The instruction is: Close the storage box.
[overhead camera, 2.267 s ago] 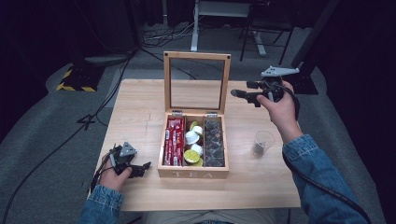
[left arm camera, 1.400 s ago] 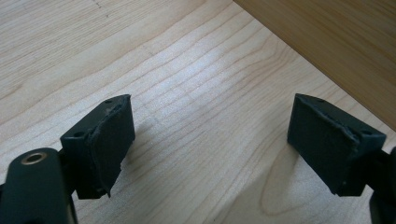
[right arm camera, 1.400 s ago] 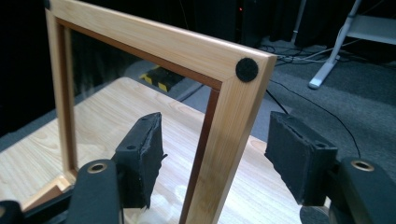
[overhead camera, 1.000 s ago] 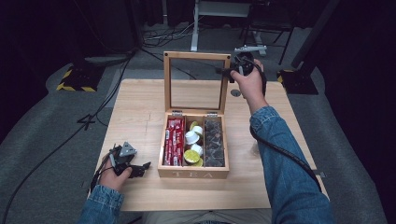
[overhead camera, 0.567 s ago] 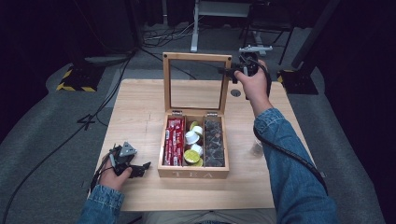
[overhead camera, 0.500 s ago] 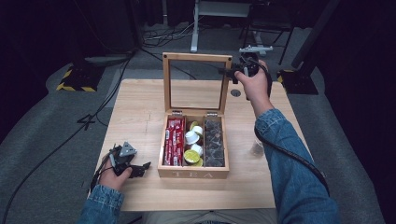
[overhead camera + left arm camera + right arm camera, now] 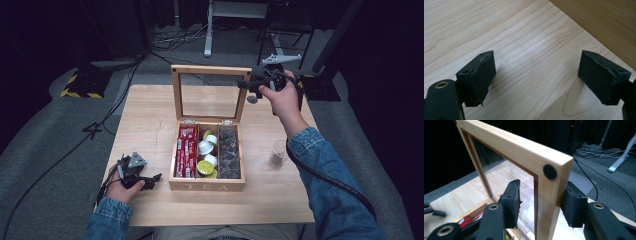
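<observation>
The left hand-held gripper point(image 7: 150, 178) rests on the tabletop point(image 7: 150, 120), jaws spread and empty, the tea box point(image 7: 207, 185) beside it. Farther, the right hand-held gripper point(image 7: 539, 202) has been closing around the upright lid point(image 7: 524, 150) corner, one pad touching.

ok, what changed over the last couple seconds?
The right gripper went from above the glass cup to the upright lid of the tea box. Its jaws have just been closing around the lid's side rail; one pad looks short of touching. The left gripper stayed open on the table.
</observation>
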`<state>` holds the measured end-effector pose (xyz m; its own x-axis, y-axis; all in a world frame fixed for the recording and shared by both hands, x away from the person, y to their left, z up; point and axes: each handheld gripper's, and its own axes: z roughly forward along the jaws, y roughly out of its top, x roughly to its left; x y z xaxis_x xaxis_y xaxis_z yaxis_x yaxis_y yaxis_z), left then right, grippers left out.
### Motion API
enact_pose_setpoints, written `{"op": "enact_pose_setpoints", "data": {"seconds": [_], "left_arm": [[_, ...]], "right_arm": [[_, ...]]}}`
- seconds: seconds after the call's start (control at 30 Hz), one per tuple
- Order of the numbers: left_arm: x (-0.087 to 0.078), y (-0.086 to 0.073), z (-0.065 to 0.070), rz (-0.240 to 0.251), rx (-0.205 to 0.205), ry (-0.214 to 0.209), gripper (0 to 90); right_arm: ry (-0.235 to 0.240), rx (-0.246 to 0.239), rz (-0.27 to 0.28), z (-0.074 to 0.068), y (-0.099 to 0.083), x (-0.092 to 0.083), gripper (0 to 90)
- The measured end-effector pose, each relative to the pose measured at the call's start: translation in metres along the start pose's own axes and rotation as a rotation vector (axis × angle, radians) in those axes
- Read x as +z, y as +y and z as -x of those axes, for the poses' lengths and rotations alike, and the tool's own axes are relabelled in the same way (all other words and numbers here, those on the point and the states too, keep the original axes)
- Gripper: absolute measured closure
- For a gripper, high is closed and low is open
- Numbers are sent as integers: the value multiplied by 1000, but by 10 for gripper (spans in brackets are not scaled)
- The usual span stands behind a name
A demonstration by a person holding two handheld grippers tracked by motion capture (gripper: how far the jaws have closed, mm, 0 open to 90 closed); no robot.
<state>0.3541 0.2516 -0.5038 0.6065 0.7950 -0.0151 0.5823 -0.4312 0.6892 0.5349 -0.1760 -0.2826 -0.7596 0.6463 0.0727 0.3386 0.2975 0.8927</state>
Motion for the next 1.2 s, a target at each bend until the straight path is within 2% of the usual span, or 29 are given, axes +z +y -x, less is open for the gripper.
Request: {"op": "enact_pose_setpoints", "data": {"seconds": [0.13, 0.17, 0.27, 0.53, 0.67, 0.9, 1.03, 1.2], "left_arm": [[0, 0, 0, 0, -2, 0, 149], [0, 0, 0, 0, -1, 4, 149], [0, 1, 0, 0, -1, 4, 149], [1, 1, 1, -2, -13, 0, 148], [1, 1, 1, -1, -15, -1, 148], [2, 2, 0, -3, -10, 5, 148], [2, 2, 0, -3, -14, 3, 148], [2, 2, 0, -3, -14, 5, 148]], "right_arm": [[14, -21, -10, -8, -3, -8, 567], [29, -37, -16, -14, -5, -14, 592], [62, -36, -19, -20, -7, -20, 595], [63, -105, -58, -40, -20, -33, 603], [59, -142, -69, -50, -28, -38, 562], [83, -165, -78, -63, -42, -42, 534], [76, -184, -84, -70, -51, -44, 484], [89, -184, -93, -76, -61, -46, 456]]}}
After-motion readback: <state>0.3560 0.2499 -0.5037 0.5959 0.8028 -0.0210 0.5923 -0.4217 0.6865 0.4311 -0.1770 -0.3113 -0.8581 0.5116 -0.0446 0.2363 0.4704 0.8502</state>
